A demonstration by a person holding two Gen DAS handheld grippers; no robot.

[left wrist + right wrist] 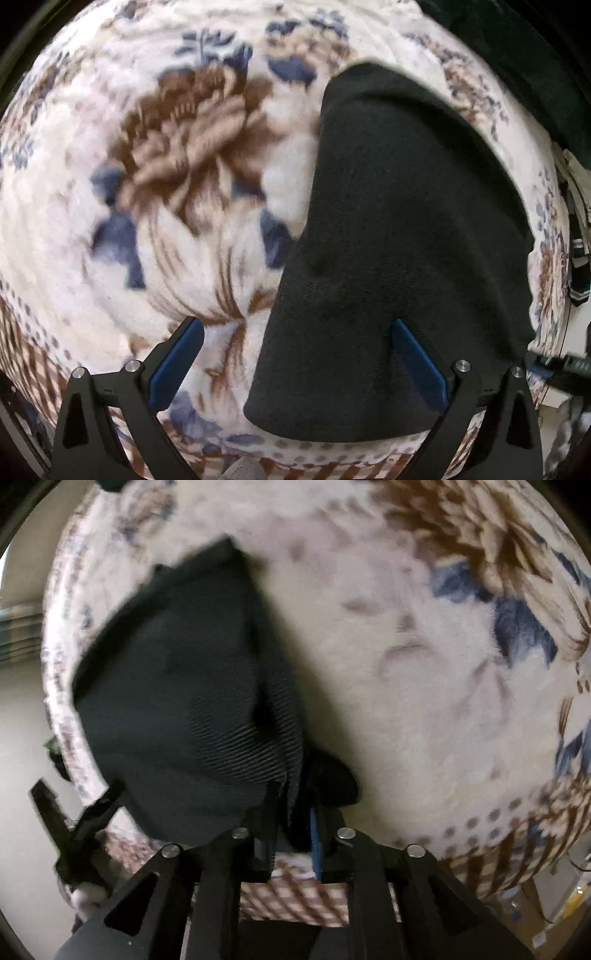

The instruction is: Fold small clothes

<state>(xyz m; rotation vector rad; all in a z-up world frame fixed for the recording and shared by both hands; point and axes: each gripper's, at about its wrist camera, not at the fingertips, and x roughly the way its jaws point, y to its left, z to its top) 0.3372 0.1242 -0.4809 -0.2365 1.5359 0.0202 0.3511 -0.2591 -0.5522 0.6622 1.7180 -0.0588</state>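
- A plush floral blanket (155,177), cream with brown and blue flowers and a chequered border, is covering the supporting surface; what is lying under it cannot be determined. Room clutter is showing past its edges, too blurred to name.
- The dark garment (399,229) is lying on the blanket near one edge, with the blanket border showing just beyond it in the right wrist view. In the left wrist view it is appearing as a smooth, tapered panel, already doubled over at its upper part.
- The left claw (295,365) is standing wide open and gripping nothing. One blue pad (417,369) is hanging over the cloth, the other over bare blanket; whether either is touching cannot be determined.
- The right claw (291,834) is standing nearly closed and is pinching a bunched fold of the garment (177,701), which is draping away from the pads in soft ridges.
- Handling judgement: the fabric is looking like a light, limp knit with a fine ribbed weave. It is likely offering no stiffness, so any unsupported portion will be sagging and creasing.
- The pile of the blanket is probably dragging on the cloth, so lifting is preferable to sliding.
- Recommended hold: a corner or a hem edge, where layers are giving the pads more to bite on. A mid-panel pinch is likely to be gathering the cloth into a lump.
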